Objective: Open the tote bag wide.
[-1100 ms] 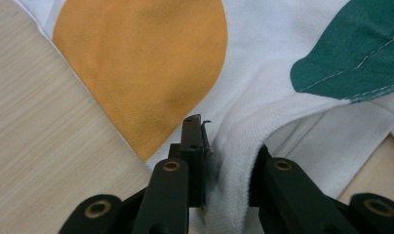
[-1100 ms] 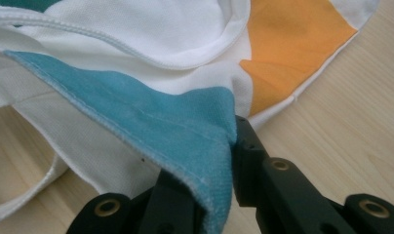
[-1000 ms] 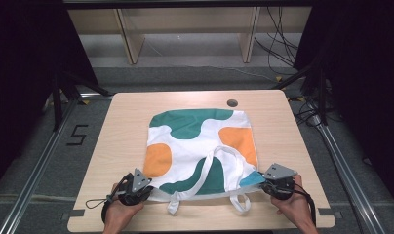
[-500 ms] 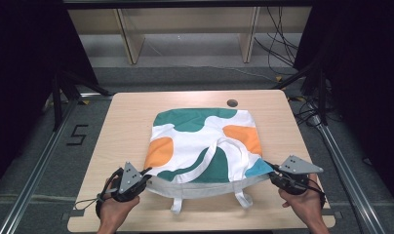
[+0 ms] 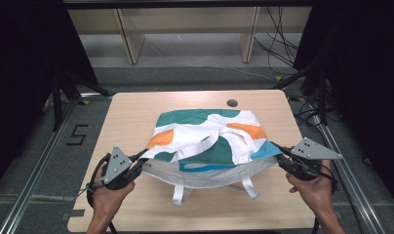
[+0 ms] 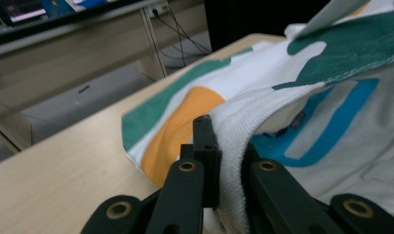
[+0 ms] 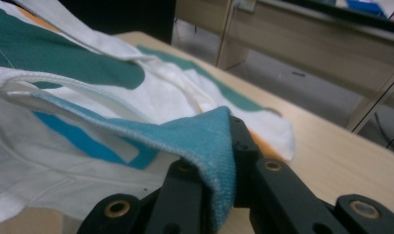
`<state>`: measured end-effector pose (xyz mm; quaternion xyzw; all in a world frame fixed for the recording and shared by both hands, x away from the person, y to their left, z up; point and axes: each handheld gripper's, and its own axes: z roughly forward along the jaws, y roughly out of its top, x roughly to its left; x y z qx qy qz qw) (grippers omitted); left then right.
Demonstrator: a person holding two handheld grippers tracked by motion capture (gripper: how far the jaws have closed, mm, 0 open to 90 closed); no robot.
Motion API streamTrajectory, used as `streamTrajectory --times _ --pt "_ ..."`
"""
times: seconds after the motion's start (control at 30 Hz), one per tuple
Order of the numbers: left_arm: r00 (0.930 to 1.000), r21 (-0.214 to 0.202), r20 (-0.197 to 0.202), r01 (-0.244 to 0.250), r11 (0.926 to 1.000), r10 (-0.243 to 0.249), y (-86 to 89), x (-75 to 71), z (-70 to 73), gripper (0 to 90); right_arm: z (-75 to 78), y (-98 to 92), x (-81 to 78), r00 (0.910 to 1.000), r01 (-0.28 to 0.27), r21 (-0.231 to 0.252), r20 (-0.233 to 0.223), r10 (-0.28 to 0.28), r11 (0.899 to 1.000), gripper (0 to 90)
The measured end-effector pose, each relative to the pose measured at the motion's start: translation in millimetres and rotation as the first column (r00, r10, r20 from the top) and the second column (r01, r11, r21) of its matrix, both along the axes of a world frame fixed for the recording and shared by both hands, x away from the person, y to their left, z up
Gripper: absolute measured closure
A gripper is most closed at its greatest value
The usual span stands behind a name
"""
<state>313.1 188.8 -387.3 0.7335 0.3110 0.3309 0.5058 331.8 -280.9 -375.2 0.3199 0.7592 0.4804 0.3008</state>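
A white cloth tote bag [image 5: 209,141] with green, orange and blue patches lies on the wooden table [image 5: 131,117], its near edge lifted. My left gripper [image 5: 142,161] is shut on the bag's near left corner, and the left gripper view shows white fabric [image 6: 231,146] pinched between its jaws. My right gripper [image 5: 279,157] is shut on the near right corner, where a blue fold of fabric [image 7: 212,141] is clamped. Two white straps [image 5: 178,195] hang from the raised edge toward the table.
A dark round hole [image 5: 232,103] sits near the table's far edge. Beyond the table stand wooden shelf legs [image 5: 129,44] on a grey floor. Metal rails [image 5: 34,185] run along both sides, with cables [image 5: 283,48] at the far right.
Both hands have risen with the bag's near corners. The front edge has come up off the table, the fabric sags between the grippers and the straps now dangle.
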Motion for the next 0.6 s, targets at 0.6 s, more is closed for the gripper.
streamTrajectory --times 0.6 --pt "0.9876 -0.083 0.157 0.025 0.9963 -0.011 7.0 -12.8 68.8 86.8 74.9 1.2 -4.7 0.9867 0.003 -0.042 0.162 0.003 0.999 86.4"
